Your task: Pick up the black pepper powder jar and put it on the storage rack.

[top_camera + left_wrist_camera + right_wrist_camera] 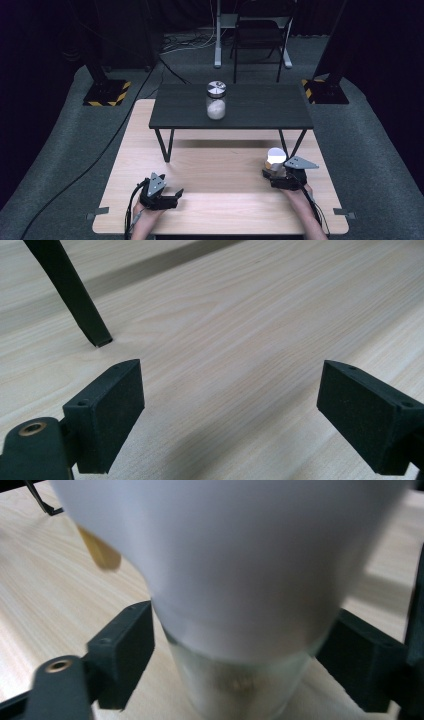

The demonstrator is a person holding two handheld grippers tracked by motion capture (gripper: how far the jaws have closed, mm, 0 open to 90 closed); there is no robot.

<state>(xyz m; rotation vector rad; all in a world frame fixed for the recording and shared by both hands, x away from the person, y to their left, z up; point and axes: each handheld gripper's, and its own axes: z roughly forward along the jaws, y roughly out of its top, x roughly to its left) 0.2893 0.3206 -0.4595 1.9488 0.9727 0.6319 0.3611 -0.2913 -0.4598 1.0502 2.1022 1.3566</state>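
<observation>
right gripper (pixel 240 650): its two black pads sit against either side of a clear glass cylinder (pixel 235 690), pinching it low down; the contact on the right is partly hidden. above the glass a wide white funnel-shaped top (pixel 235 555) flares out, blurred. a tan, wood-coloured piece (pixel 100 552) pokes out beside it on the left; cannot tell what it is. in the high view the same white-topped vessel (pixel 274 159) stands at the right side of the light wooden table (pixel 220 210), just in front of the right gripper (pixel 280 176), near the right leg of the low black table (pixel 230 107).

left gripper (pixel 230 410): jaws spread wide, bare wood grain between them, one slanted black table leg (pixel 75 295) ahead. in the high view the left gripper (pixel 167 197) rests low on the near left of the wooden table, well apart from the right.

hands: both forearms enter from the near edge, each hand behind its gripper.

count: two grippers, one white-topped vessel, one lidded glass jar (pixel 216 100) with white contents on the black table, one chair (pixel 260 35) beyond.
</observation>
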